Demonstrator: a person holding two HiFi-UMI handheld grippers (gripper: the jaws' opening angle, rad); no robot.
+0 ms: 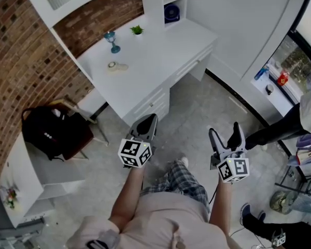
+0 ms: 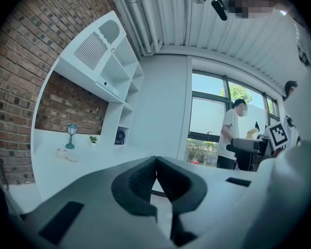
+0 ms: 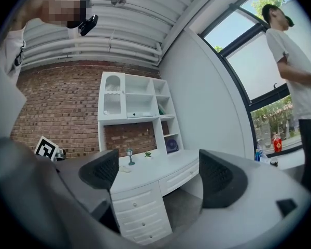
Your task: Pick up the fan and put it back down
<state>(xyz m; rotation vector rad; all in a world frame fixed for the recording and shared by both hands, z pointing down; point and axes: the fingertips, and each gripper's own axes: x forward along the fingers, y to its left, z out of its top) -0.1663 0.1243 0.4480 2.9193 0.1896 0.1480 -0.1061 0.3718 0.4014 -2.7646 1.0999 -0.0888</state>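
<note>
White desk (image 1: 160, 51) against brick wall (image 1: 20, 61), top of frame: fan (image 1: 171, 13) untouched, task not begun.
Fan stands in a shelf cubby (image 1: 182, 1) at the desk's far end, well apart from both grippers. Left gripper (image 1: 151, 119), lower centre, jaws clenched on nothing; right gripper (image 1: 225, 132) beside it, jaws spread wide, empty. Judged: approach, lift and set-down are all still to do.
</note>
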